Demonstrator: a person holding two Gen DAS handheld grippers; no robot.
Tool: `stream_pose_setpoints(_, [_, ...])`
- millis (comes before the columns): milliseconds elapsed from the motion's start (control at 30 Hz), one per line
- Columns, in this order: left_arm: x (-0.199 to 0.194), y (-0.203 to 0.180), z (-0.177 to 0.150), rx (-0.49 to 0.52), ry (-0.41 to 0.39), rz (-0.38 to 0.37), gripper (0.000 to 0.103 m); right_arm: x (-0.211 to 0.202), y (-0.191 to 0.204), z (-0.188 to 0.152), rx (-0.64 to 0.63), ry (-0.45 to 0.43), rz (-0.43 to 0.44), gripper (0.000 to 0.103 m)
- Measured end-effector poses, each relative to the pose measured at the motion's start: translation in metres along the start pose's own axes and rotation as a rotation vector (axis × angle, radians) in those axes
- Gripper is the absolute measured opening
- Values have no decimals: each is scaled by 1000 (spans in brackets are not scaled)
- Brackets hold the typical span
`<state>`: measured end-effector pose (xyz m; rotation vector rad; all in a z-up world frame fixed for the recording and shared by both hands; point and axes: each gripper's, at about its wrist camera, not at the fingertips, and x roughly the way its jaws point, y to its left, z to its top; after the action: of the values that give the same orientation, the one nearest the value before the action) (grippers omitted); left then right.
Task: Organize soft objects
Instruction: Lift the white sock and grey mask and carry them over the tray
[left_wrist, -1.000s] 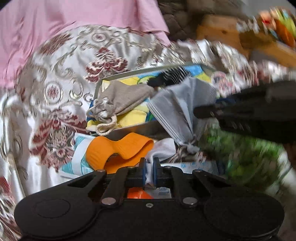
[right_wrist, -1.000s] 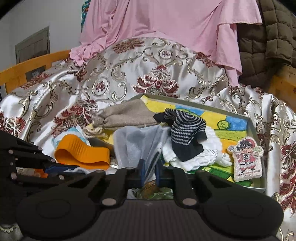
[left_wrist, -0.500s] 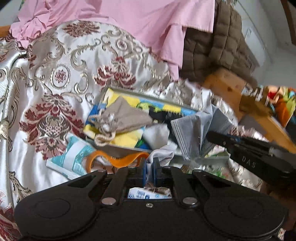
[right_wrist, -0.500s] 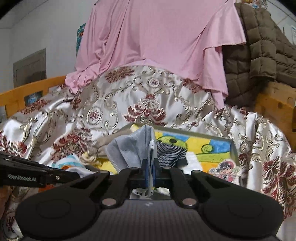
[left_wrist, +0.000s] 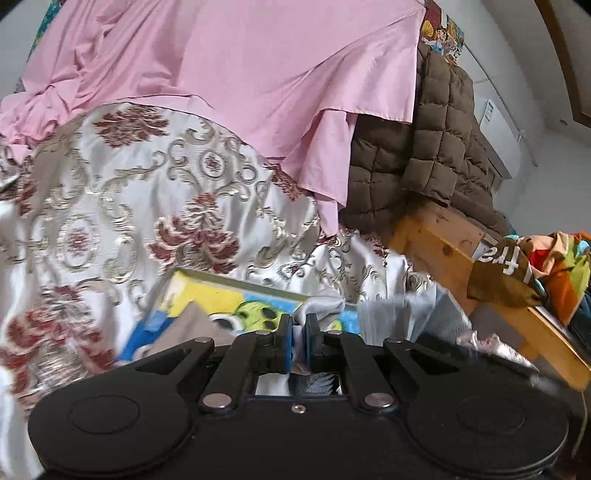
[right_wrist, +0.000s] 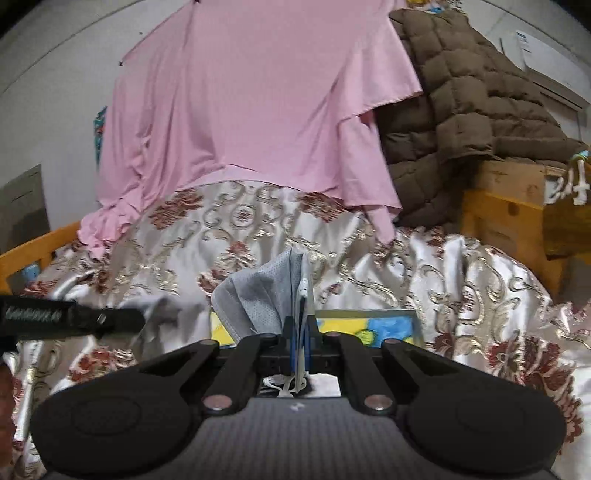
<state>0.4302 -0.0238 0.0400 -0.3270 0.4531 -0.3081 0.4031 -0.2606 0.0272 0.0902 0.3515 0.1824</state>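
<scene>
Grey face mask (right_wrist: 266, 295): clamped in right gripper (right_wrist: 301, 345), raised above picture tray's (right_wrist: 384, 325) near edge. Left gripper (left_wrist: 299, 341): clenched on white cloth (left_wrist: 321, 306).

Your left gripper (left_wrist: 299, 341) is matte black: two round discs sit side by side at its base, angular link arms with cut-out windows run forward from them, silver rivet heads mark the pivots and a small screw sits on the centreline, and the two fingers end in blue pads (left_wrist: 289, 343). Your right gripper (right_wrist: 301, 341) has the same build and the same blue pads, but its middle panel is grey with a fine ribbed weave and bears a small white mark. From the right wrist camera, your left gripper's side shows as a black bar with blurred white lettering I cannot read.
</scene>
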Motion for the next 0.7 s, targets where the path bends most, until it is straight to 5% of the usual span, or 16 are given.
stream_pose_setpoints(333, [80, -50, -16, -5, 122, -46, 7, 16, -63, -12, 177, 117, -62, 5])
stream_pose_setpoints(700, [109, -60, -52, 38, 273, 24, 8, 21, -81, -30, 191, 203, -82, 13])
